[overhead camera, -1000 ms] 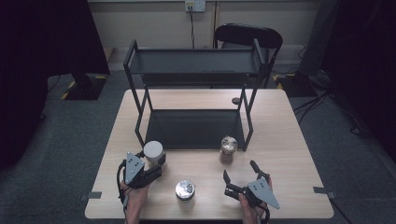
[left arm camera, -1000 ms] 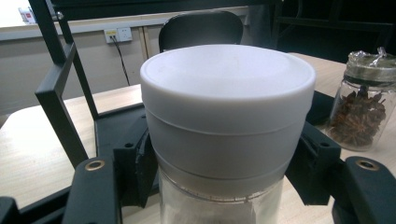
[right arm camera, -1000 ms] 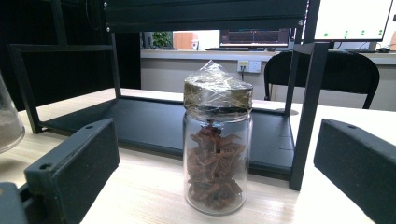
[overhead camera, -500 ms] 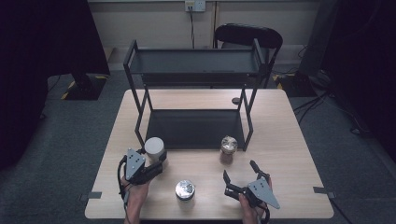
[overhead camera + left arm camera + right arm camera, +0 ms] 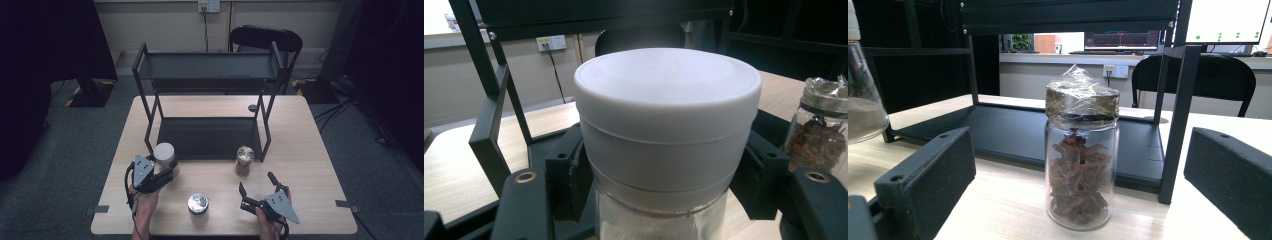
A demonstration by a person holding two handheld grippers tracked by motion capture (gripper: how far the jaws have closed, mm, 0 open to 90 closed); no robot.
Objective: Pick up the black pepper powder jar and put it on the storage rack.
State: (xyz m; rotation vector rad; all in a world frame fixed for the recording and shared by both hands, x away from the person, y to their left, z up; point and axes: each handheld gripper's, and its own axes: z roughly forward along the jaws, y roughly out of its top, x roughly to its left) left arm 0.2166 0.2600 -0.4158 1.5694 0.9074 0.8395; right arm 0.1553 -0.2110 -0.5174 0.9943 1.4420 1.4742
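Observation:
My left gripper (image 5: 167,167) is shut on a glass jar with a white lid (image 5: 164,151), at the table's front left just ahead of the black rack (image 5: 210,75). In the left gripper view the white lid (image 5: 667,110) rises between the black jaws, which press on the glass below it. My right gripper (image 5: 256,183) stands open at the front right with nothing between its jaws. It points at a glass jar of star anise (image 5: 244,160) with a foil-wrapped lid (image 5: 1082,100), which stands upright by the rack's front right leg.
A third jar with a silver lid (image 5: 198,203) stands between the hands near the front edge. The rack's low tray (image 5: 207,137) and upper shelf span the table's middle. A small dark disc (image 5: 252,107) lies behind the rack. A chair (image 5: 265,37) stands beyond the table.
My left gripper has shifted slightly toward the rack with the white-lidded jar in it. The right gripper has stayed where it was.

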